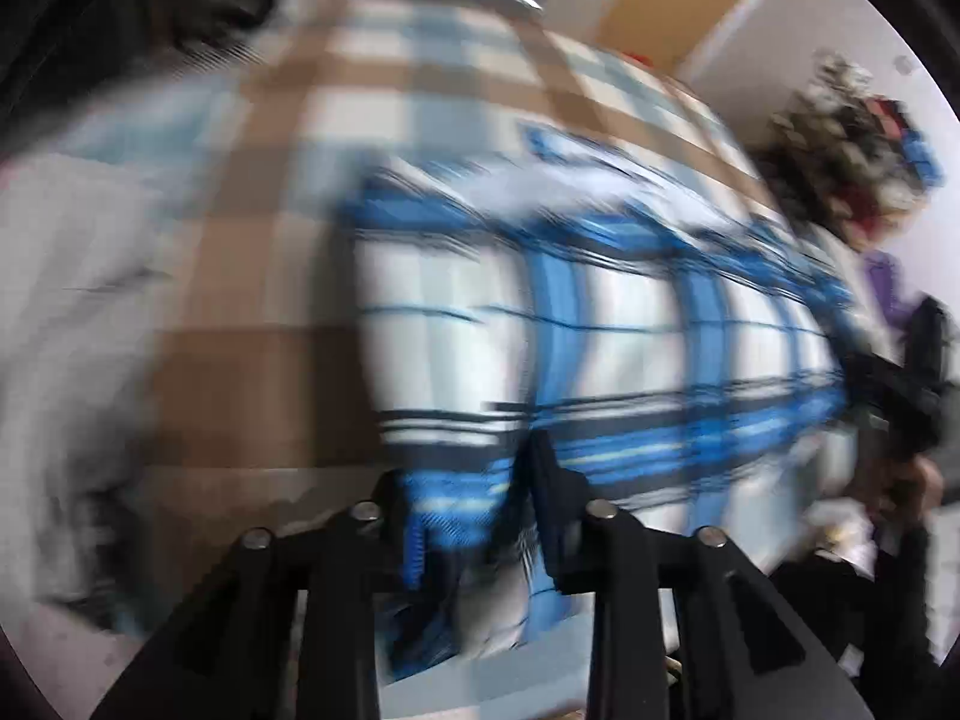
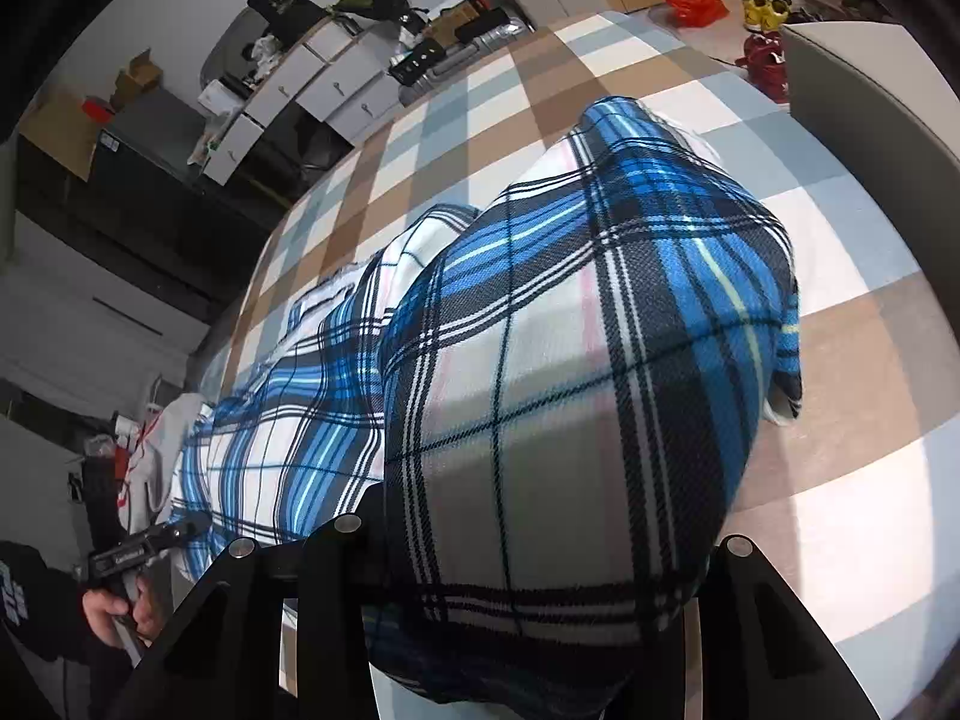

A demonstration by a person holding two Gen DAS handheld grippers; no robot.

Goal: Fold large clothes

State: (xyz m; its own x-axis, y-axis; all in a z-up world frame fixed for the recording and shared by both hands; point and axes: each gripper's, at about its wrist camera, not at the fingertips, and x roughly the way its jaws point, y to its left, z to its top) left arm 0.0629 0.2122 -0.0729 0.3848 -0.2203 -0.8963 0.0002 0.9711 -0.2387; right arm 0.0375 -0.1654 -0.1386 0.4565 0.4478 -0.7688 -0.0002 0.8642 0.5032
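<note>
Left hand-held gripper (image 1: 474,516) around plaid shirt (image 1: 600,324)

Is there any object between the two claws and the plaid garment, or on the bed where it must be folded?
Nothing visible. The plaid garment already sits between the fingers of the left claw and the right claw; the checkered bedspread around it looks bare.

plaid garment (image 2: 540,360): fuzzy matt fleece | checked bedcover (image 2: 840,276): smooth matt cloth
</note>
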